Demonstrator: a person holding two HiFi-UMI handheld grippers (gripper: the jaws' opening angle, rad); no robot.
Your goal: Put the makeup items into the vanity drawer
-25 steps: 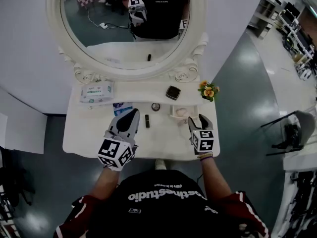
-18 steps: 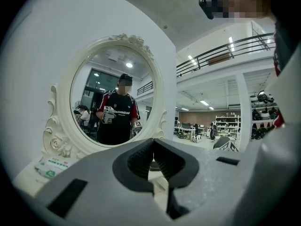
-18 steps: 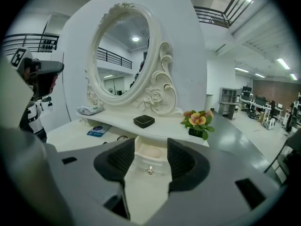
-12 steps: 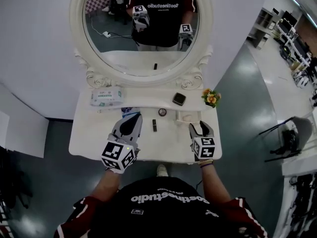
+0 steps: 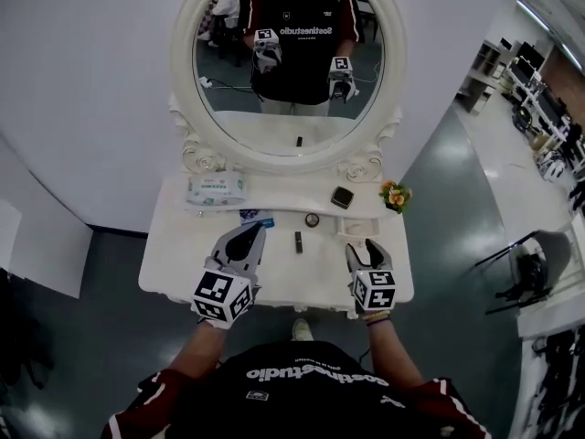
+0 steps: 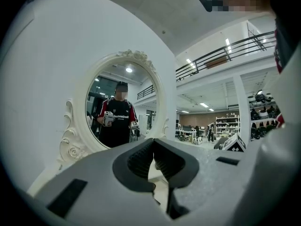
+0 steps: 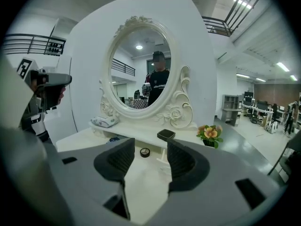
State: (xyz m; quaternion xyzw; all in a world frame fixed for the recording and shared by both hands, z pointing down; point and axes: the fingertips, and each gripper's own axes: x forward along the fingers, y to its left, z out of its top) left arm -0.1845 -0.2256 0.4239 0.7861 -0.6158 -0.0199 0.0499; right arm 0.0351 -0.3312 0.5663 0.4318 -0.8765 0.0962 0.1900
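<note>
On the white vanity top [image 5: 183,254] lie a dark lipstick [image 5: 298,240], a round compact [image 5: 313,219] and a blue item [image 5: 254,216]. A square black compact [image 5: 342,197] rests on the raised shelf under the mirror. My left gripper [image 5: 249,236] hovers over the front left of the top, just left of the lipstick, shut with nothing in it [image 6: 153,147]. My right gripper [image 5: 364,248] hangs over the front right, open and empty [image 7: 151,157]. Beyond its jaws I see the round compact [image 7: 145,152] and the square compact [image 7: 166,135]. No drawer shows in any view.
An oval mirror [image 5: 289,53] in a carved white frame stands at the back. A pack of wipes [image 5: 216,188] lies on the shelf at left, a small flower pot [image 5: 395,195] at right. A small white item [image 5: 352,227] sits ahead of the right gripper. Grey floor surrounds the vanity.
The head view has tilted up and shows more of the mirror. Both grippers keep about the same places over the table's front, jaws unchanged.
</note>
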